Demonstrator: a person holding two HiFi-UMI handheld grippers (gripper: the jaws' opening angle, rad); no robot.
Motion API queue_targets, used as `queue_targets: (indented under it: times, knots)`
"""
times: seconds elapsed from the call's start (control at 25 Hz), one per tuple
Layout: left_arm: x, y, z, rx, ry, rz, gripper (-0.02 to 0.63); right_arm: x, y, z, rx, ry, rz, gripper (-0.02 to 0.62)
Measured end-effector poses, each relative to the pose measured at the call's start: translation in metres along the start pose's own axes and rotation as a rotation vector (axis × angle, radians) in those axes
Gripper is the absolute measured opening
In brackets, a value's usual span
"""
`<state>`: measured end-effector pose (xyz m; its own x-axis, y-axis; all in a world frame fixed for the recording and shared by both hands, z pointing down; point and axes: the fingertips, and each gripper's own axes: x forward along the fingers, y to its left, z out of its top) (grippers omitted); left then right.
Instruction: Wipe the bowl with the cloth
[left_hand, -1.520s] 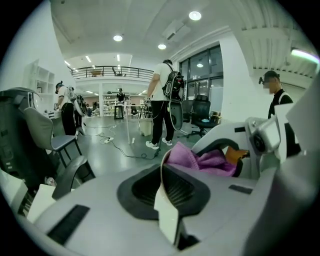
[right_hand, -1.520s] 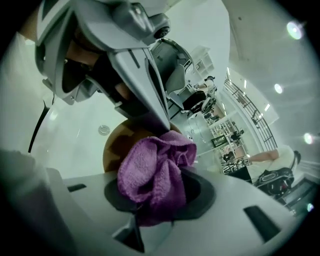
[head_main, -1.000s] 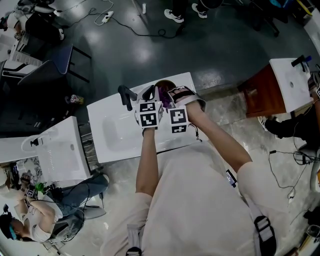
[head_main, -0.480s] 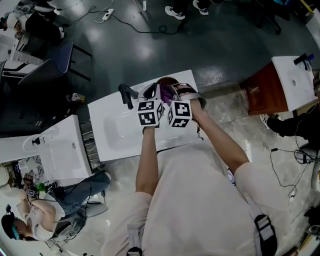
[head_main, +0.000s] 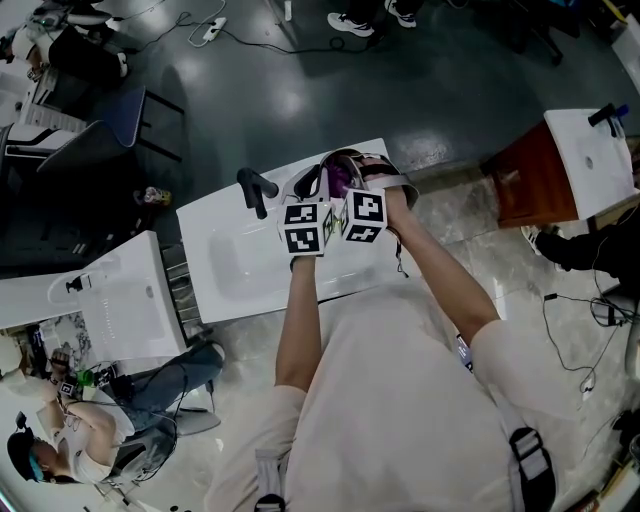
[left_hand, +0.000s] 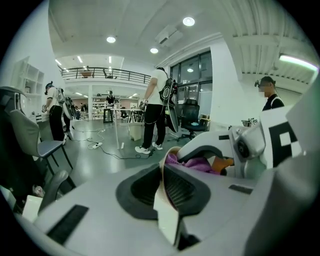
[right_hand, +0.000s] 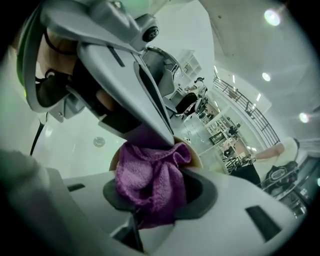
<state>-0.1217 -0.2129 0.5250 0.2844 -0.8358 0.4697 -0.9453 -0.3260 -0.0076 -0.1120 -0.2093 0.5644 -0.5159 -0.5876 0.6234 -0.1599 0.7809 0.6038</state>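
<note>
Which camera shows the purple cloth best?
The right gripper view: the purple cloth fills its centre, pinched between the jaws. The left gripper view and head view show only small purple slivers.

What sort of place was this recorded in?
Probably an open lab or workshop hall, not a home: several free-standing white sinks on a bare floor, loose cables, and a mezzanine railing.

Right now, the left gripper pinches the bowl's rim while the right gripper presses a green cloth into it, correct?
Not green: the cloth is purple, as the right gripper view shows. The left gripper does pinch the bowl by its rim while the right gripper presses the cloth into it.
</note>
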Motion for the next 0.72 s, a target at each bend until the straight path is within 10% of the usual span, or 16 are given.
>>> queue_targets:
  times: [0.72]
  knots:
    - [-0.001,0.015,0.000,0.042,0.032,-0.003,0.020,-0.007,0.012,-0.013,-0.211,0.114,-0.001,0.124]
